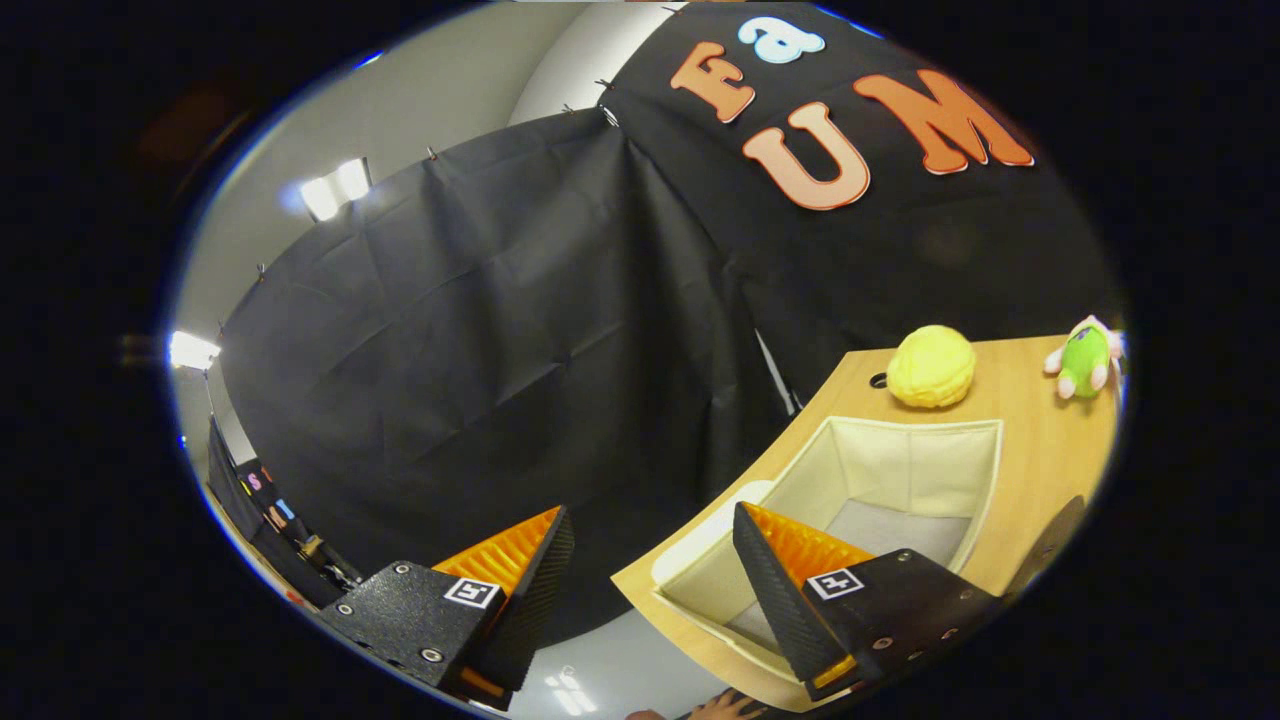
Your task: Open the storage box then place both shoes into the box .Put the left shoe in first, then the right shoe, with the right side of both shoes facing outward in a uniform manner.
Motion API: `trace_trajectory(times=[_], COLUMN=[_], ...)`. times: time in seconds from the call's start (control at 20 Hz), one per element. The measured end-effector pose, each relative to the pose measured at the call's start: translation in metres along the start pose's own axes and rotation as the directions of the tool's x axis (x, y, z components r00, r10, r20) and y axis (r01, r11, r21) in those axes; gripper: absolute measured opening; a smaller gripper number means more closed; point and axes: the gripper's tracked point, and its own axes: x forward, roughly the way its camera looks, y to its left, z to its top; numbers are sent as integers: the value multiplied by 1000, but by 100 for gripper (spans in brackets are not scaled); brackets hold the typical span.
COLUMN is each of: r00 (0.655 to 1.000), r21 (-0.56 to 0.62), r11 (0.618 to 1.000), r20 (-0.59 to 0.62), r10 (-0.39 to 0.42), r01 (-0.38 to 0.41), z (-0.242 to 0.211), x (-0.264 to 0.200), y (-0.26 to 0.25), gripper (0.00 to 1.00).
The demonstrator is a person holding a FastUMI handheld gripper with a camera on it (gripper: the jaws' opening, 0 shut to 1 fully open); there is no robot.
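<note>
— Surface? 
— Light wooden table [1040, 470], pale grain, corner edge near the fingers, round cable hole close to the far edge.

— On it? 
— Open cream fabric storage box [890, 470], lid off, sitting flat on the near part of the table, grey bottom showing, nothing seen inside. 
— Anything else? 
— Yellow plush ball [931, 366] beyond the box, just beside the hole, touching the tabletop. Green-and-pink plush toy [1086, 358] to its right, well apart from the ball, near the far right edge.

— Gripper [650, 545]? 
— Fingers spread wide, gripping nothing, right one over the box's near rim.
</note>
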Motion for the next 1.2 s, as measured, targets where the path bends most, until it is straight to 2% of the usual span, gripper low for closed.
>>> trace_trajectory(times=[0.15,0.3,0.45,0.7,0.8,0.95,1.1,1.2], r00=[993,966,918,835,804,782,721,704], r21=[-75,-113,-132,-118,-99,-51,-50,-52], r11=[990,960,909,827,798,784,730,719], r20=[34,53,66,51,30,-62,-126,-162], r10=[-117,-251,-390,-548,-594,-620,-682,-691], r01=[119,256,395,550,594,618,682,693], z=[6,8,1,-17,-33,-68,-94,-109], x=[-40,-75,-110,-150,-161,-168,-183,-184], y=[-34,-75,-121,-186,-210,-239,-278,-292], gripper=[98,98,98,99,99,97,97,94])
